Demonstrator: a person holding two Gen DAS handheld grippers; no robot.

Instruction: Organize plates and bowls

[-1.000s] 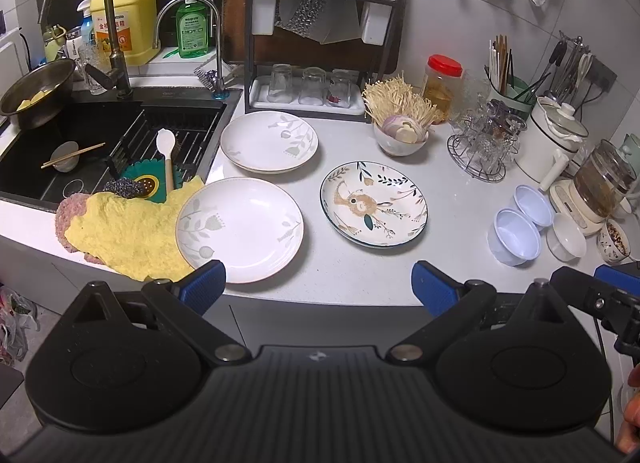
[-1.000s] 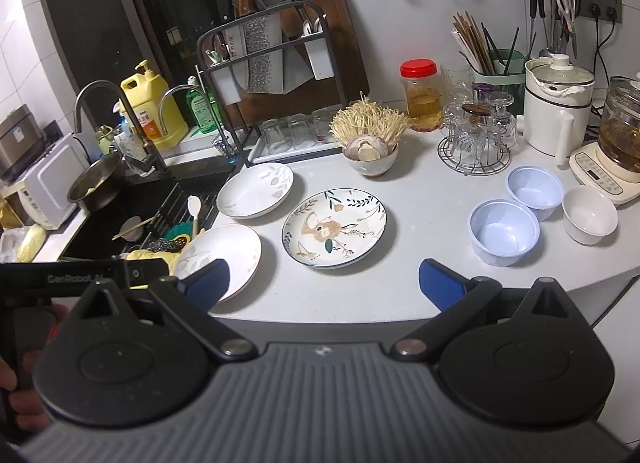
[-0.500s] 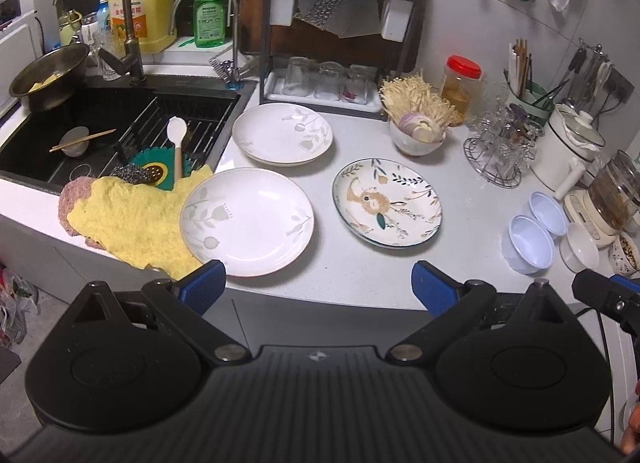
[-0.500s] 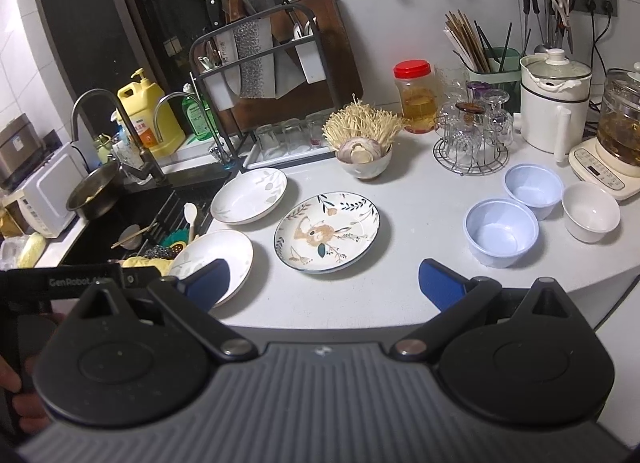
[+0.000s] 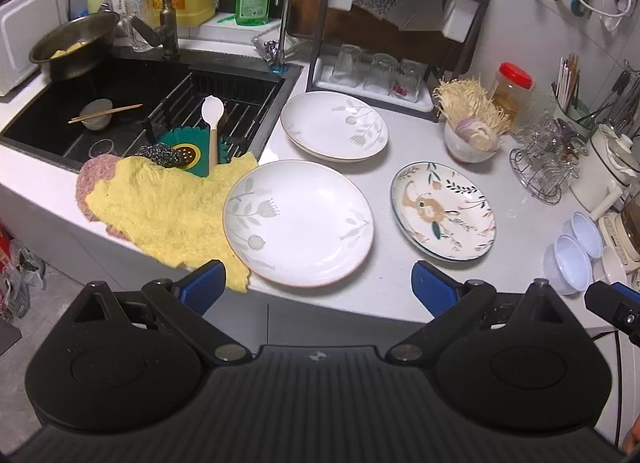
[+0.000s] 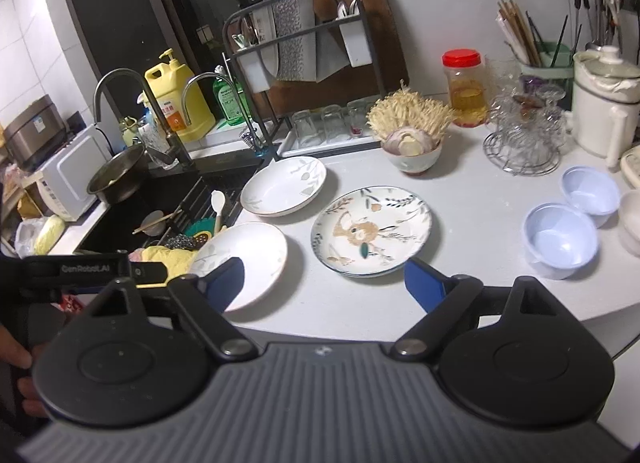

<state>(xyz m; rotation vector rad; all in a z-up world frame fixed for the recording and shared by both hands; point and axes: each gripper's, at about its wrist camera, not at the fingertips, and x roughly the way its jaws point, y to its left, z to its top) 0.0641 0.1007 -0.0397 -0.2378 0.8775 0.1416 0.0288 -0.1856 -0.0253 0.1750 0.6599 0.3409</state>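
Three plates lie on the white counter: a near white plate [image 5: 298,223] [image 6: 248,259], a far white plate [image 5: 334,126] [image 6: 284,185] and a patterned deer plate [image 5: 443,210] [image 6: 372,229]. Two pale blue bowls [image 6: 560,237] [image 5: 568,261] and a white bowl [image 6: 632,223] sit at the right. My left gripper [image 5: 318,287] hangs open just short of the near white plate's front rim, nothing between its fingers. My right gripper [image 6: 324,283] is in front of the deer plate, its jaws closing with nothing between them.
A black sink [image 5: 132,103] with a pot, chopsticks and a spoon is at the left; a yellow cloth [image 5: 168,211] drapes its edge. A dish rack [image 5: 392,23], a mushroom bowl [image 5: 470,135], a wire glass holder [image 5: 548,167], a jar and a kettle line the back.
Both grippers have moved forward and down toward the counter, so the plates appear larger. The right gripper's fingers have drawn slightly closer together.
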